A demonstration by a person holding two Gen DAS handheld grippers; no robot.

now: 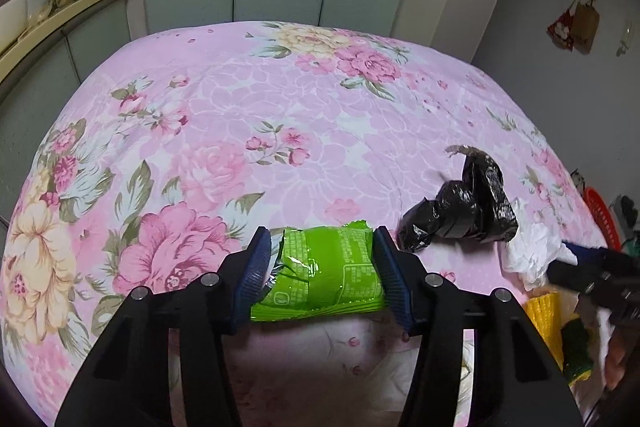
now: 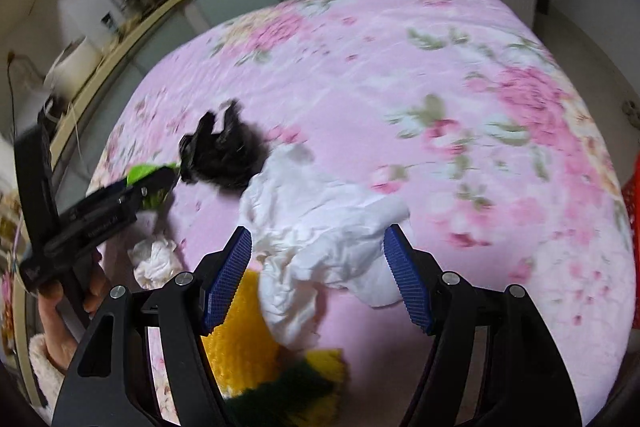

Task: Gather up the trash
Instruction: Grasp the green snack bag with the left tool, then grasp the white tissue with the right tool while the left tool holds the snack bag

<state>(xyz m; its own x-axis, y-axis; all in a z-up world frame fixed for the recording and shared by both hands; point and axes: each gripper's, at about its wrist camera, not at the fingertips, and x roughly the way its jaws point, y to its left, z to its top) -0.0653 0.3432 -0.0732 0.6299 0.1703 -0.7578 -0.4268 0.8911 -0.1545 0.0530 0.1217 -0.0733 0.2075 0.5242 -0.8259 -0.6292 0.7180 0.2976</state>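
The left claw (image 1: 322, 267) pinches a green wrapper (image 1: 324, 273) just above the floral cloth (image 1: 224, 99). Right of the wrapper lie a black bag (image 1: 460, 211) and white paper (image 2: 320, 239); the right claw (image 2: 318, 275) hangs spread over that paper.

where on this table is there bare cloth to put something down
Free: the floral cloth from the black bag back to the counter-side edge. Crowded: the near edge, with green wrapper, white paper and yellow sponge.
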